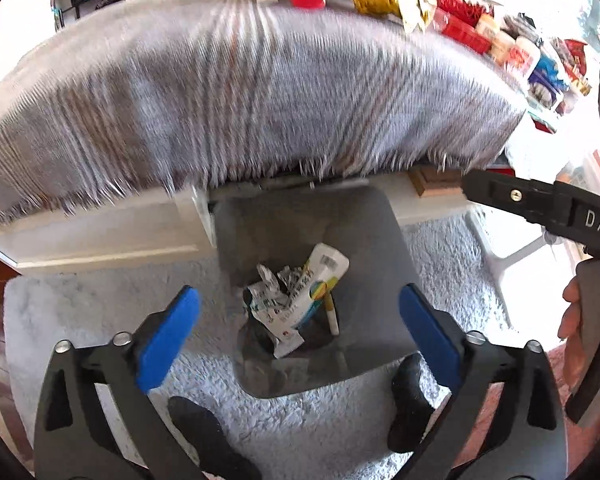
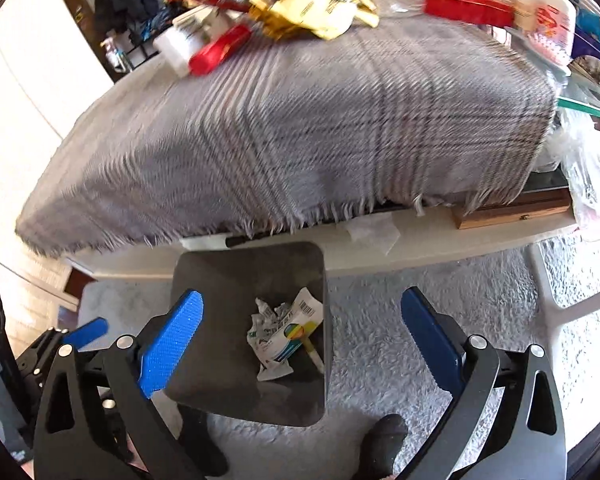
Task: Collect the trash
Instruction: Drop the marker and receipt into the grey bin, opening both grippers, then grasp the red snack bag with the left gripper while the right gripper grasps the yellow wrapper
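Left wrist view: the left hand-held gripper [image 1: 300, 336] hangs wide open and empty right above the grey bin [image 1: 364, 248]. In it lie a white carton [image 1: 320, 280], long axis running near-left to far-right, and crumpled wrappers [image 1: 272, 300].

Right wrist view: the right hand-held gripper [image 2: 302, 336], also open and empty, sits above the bin's right rim [image 2: 327, 320]. Remaining trash, yellow wrappers [image 2: 316, 12], lies far up on the tabletop [image 2: 300, 128], about equally far from both.

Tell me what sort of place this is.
Probably a lived-in room of a home: a grey plaid fringed cloth covers a low table cluttered with red and yellow snack packets, over a shaggy pale carpet, with a dark grey square waste bin beside it.
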